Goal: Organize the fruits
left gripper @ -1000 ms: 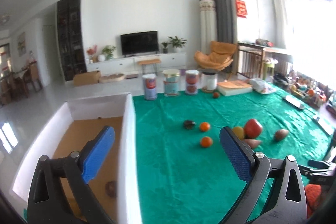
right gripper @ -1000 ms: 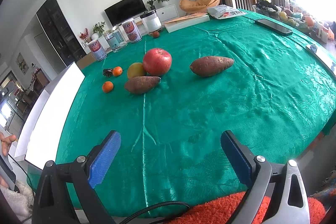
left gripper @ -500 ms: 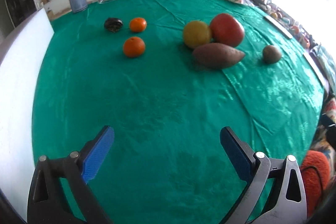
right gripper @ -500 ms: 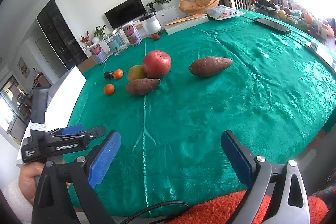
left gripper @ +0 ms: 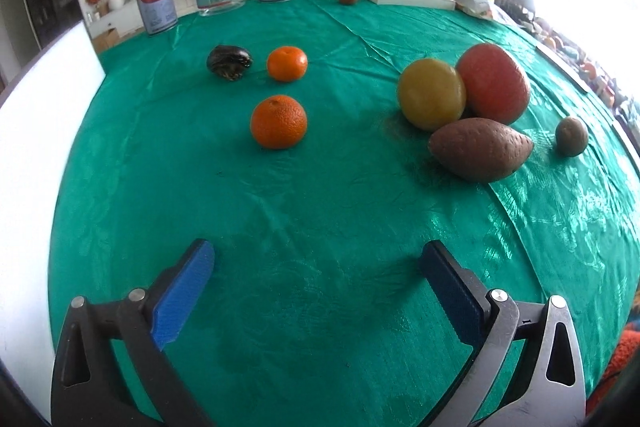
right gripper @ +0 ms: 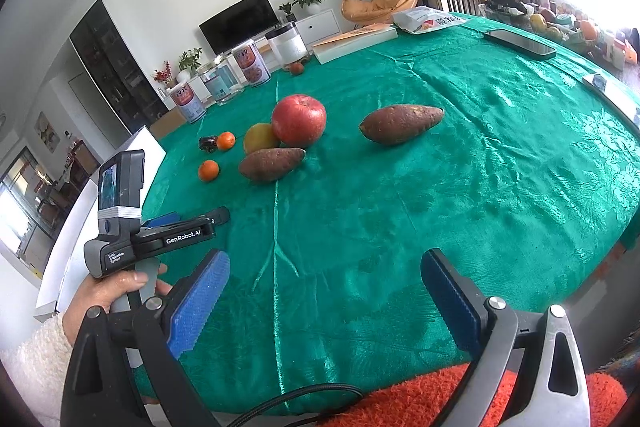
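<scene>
Where green cloth (left gripper: 320, 211) spreads: two mandarins (left gripper: 279, 122), two sweet potatoes (right gripper: 401, 123), one apple (right gripper: 299, 120).

I am looking at a shiny green cloth (left gripper: 320, 211), two orange tangerines (left gripper: 279, 122), a red apple (left gripper: 493, 83), my blue pads (left gripper: 182, 297).

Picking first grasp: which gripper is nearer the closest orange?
Left. The left gripper faces the near orange directly; the right gripper sits farther back at the table edge.

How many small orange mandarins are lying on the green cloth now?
2. The nearer mandarin lies alone, ahead of the left gripper. The farther mandarin lies just beside a dark object. Others may be hidden behind the larger fruits.
</scene>
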The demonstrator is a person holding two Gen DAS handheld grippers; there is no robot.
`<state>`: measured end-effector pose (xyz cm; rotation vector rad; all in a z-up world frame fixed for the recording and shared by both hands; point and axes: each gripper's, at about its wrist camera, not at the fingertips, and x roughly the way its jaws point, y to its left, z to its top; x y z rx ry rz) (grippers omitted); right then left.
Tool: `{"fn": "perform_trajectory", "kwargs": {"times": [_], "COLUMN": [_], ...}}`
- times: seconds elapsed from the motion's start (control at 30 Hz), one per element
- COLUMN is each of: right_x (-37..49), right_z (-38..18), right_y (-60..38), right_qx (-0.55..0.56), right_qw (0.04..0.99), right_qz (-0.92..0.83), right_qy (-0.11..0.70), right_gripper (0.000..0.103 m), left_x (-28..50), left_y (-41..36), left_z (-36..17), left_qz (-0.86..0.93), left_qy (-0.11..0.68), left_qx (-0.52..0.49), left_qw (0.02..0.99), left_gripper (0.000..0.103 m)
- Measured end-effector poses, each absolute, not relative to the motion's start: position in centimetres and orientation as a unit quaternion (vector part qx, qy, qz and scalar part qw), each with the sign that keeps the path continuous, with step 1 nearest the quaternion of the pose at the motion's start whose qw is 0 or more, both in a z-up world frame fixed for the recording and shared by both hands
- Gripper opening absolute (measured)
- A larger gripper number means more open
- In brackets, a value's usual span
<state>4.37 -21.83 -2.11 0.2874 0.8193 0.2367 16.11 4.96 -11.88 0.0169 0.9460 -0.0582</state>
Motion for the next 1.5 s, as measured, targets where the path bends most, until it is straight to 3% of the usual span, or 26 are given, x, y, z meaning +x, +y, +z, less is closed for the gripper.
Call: {"fn": "perform_trajectory", "kwargs": {"times": [1.5], "right_x": [4.36], "right_z": [-2.27], "right_y": [-21.88], "right_qx": [0.137], "right_qw": [0.901], "right_qz": [0.111], "right_qy": [0.396], "right_gripper": [0.096], "left_x": [16.11], "left_y": [4.88], "left_z": [-11.97], "left_qz": [-0.028], "left_qy": [0.454], "left_qx": [0.008], "left_qw": [0.89], "left_gripper": [0.103]}}
